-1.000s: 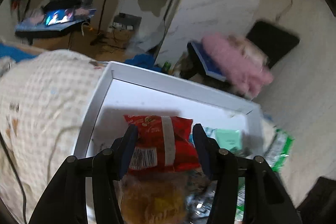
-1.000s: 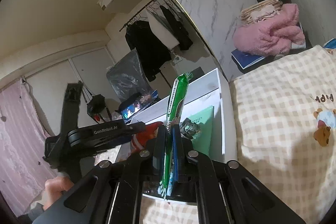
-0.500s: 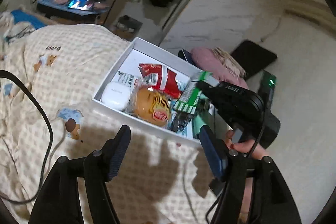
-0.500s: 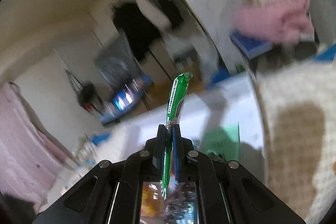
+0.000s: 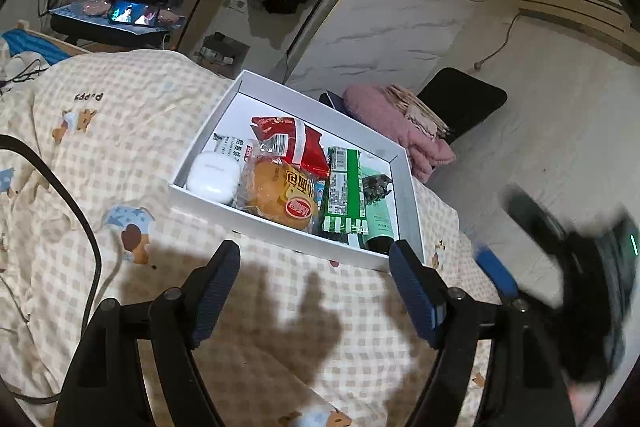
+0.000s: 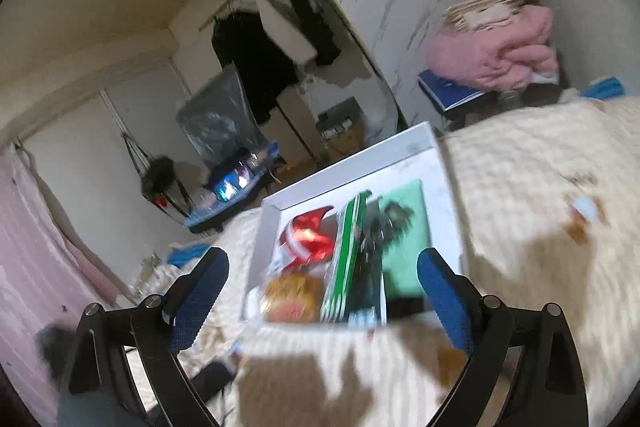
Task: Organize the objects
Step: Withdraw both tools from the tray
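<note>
A white box lies on the checked bedspread. In it are a white earbud case, a red snack bag, a round bun in a clear wrapper, a green packet and a pale green item. My left gripper hangs in front of the box, its jaws opening with nothing between them. My right gripper is also opening, empty, pulled back from the box; it shows blurred at the right of the left wrist view.
A black cable runs over the bedspread at left. Behind the bed stand a chair with a pink garment, a desk with a lit screen, and hanging clothes.
The right gripper let go of the green packet, which now lies in the box, and drew back with its jaws wide. The left gripper pulled back from the box and widened its jaws.
</note>
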Tool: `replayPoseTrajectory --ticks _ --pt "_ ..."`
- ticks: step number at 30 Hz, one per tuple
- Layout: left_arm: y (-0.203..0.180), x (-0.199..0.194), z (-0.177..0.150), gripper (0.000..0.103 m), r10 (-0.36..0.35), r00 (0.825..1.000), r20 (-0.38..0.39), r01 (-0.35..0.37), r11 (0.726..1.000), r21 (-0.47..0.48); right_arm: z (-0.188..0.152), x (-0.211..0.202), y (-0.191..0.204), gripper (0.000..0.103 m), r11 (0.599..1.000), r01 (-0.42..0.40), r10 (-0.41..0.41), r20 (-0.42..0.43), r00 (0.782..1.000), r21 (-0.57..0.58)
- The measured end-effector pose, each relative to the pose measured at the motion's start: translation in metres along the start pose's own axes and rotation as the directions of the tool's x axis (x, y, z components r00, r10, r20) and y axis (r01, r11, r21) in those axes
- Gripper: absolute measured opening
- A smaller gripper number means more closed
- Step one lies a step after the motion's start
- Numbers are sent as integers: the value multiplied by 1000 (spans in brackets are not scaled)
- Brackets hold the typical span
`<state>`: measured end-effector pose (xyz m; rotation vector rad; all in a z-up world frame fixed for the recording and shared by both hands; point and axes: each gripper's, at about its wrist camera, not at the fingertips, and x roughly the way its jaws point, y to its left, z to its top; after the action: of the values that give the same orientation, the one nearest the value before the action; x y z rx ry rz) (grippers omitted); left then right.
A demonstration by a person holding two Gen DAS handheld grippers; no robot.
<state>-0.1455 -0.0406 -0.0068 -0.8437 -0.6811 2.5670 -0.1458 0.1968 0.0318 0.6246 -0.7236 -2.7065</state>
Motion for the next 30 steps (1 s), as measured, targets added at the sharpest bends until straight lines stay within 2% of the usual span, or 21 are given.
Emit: replayPoseTrajectory --ticks 3,6,8,9,11,14,20,24,27,30 --pt "1 -6 3 81 0 1000 19 0 1000 -6 -12 -23 5 102 999 -6 8 50 999 -42" --pt "1 -6 2 88 -1 999 34 1 1000 4 -9 -12 18 102 993 21 -18 28 999 -118" --pt "4 -1 0 103 -16 999 31 16 1000 -12 -13 2 22 102 985 88 -91 -14 996 -151" --pt "7 3 -3 103 -15 999 30 16 1000 -27 -17 10 23 102 978 122 -133 -53 990 -167" --pt "11 10 -5 102 -12 1000 12 12 999 -38 -25 18 18 102 983 89 -108 -109 988 -161" --pt "13 18 -8 103 34 999 -24 -35 999 -41 -26 25 9 102 985 103 -120 -119 986 -139" --pt "11 14 -8 103 87 996 10 -87 996 -15 -18 18 2 102 985 132 -141 -78 987 -115" --pt "10 15 -8 103 99 995 3 -99 995 -9 -15 15 4 102 974 179 -190 -68 979 -139" --pt "11 17 -7 103 131 991 -7 -132 991 -3 -15 17 3 102 971 177 -190 -67 980 -162" --pt "11 18 -8 103 134 991 -5 -134 991 1 -16 17 5 102 972 164 -177 -59 982 -171"
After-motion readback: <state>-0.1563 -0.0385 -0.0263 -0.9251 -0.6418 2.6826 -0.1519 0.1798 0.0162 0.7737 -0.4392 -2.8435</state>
